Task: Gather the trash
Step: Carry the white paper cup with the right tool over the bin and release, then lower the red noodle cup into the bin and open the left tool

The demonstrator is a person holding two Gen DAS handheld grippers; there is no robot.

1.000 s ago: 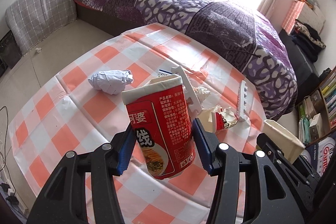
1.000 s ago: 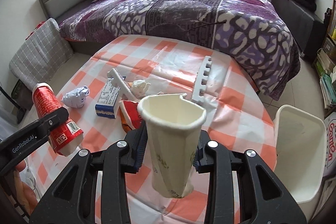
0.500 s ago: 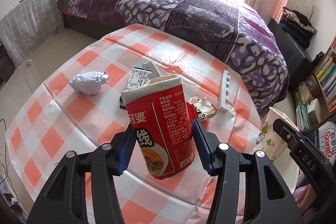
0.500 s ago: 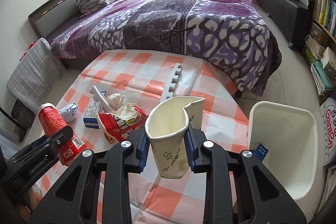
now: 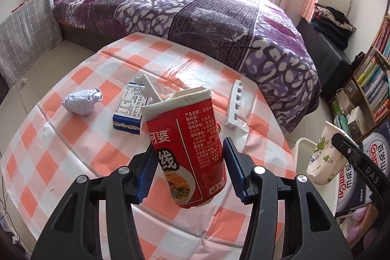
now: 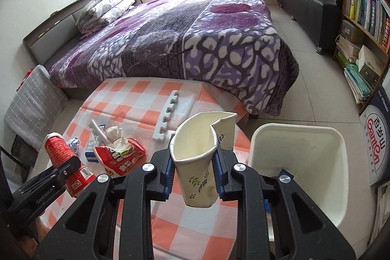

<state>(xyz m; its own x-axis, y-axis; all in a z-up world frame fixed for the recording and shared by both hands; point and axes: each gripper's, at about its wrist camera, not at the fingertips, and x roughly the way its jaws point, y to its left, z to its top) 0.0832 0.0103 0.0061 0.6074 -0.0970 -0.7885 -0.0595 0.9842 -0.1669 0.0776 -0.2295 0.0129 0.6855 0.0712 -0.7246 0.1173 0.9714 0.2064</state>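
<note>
The left gripper tilts downward over the checkered surface, jaws clamped on a red noodle cup. Right of it, the right gripper, also angled down, squeezes a crushed paper cup beside the white bin; its jaws have just been closing.

table | checked cloth | paper ball | blue box | white strip
</note>
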